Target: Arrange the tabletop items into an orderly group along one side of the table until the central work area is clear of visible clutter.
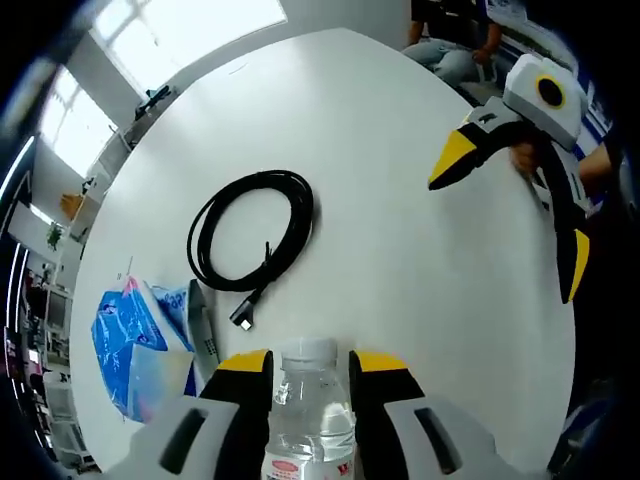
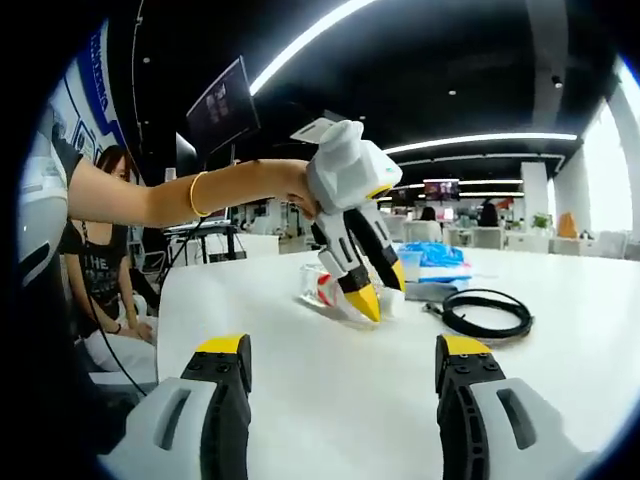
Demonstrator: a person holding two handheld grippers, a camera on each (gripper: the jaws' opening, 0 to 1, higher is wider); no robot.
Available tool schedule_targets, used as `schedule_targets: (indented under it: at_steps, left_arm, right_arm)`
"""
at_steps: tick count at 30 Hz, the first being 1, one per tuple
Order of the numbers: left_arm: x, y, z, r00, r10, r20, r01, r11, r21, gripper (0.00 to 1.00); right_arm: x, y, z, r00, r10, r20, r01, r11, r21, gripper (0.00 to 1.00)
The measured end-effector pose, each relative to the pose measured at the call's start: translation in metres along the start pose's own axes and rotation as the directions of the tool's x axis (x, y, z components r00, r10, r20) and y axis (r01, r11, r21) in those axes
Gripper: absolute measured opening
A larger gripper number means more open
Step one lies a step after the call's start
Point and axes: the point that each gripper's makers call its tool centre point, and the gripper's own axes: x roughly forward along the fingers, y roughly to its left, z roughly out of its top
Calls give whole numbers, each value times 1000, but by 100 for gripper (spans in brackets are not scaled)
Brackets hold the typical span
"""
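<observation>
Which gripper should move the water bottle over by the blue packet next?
Left. The left hand-held gripper already has its jaws on either side of the water bottle, with the blue packet close beside it. The right hand-held gripper is open, holding nothing.

Daylight from blown-out windows (image 1: 190, 25) lit the white counter (image 1: 400, 250) evenly, with faint shadows. In the right gripper view, ceiling strip lights (image 2: 310, 40) glared against dark surroundings. Fisheye distortion curved all edges; near jaws appeared soft.
</observation>
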Motion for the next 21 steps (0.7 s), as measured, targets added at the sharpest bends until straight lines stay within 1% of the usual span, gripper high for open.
schedule_targets:
  at_steps: [4, 5, 8, 11, 14, 18, 21]
  left_arm:
    - [-9, -1, 3, 999, 15, 48, -15, 1000, -13, 32]
    - [-10, -2, 4, 998, 16, 53, -15, 1000, -14, 32]
    - [-18, -5, 6, 995, 28, 96, -25, 999, -26, 32]
    - [-25, -9, 7, 991, 32, 131, -27, 999, -38, 32]
    - [-29, -11, 4, 988, 38, 151, -32, 998, -45, 33]
    - [-38, -13, 1, 980, 62, 189, -50, 996, -68, 34]
    - [-45, -16, 0, 973, 75, 219, -59, 995, -79, 36]
  right_arm:
    - [1, -3, 0, 1000, -5, -4, 5, 1000, 2, 71]
    - [1, -4, -1, 1000, -6, -4, 6, 1000, 4, 71]
    - [1, -7, -3, 1000, -9, -7, 9, 1000, 18, 71]
    - [2, -7, -4, 1000, -11, -13, 11, 1000, 15, 71]
    - [2, -8, -4, 1000, -12, -15, 12, 1000, 13, 70]
    - [3, -9, -4, 1000, -14, -17, 14, 1000, 12, 70]
    - [4, -10, -6, 999, -6, -35, 6, 1000, 6, 70]
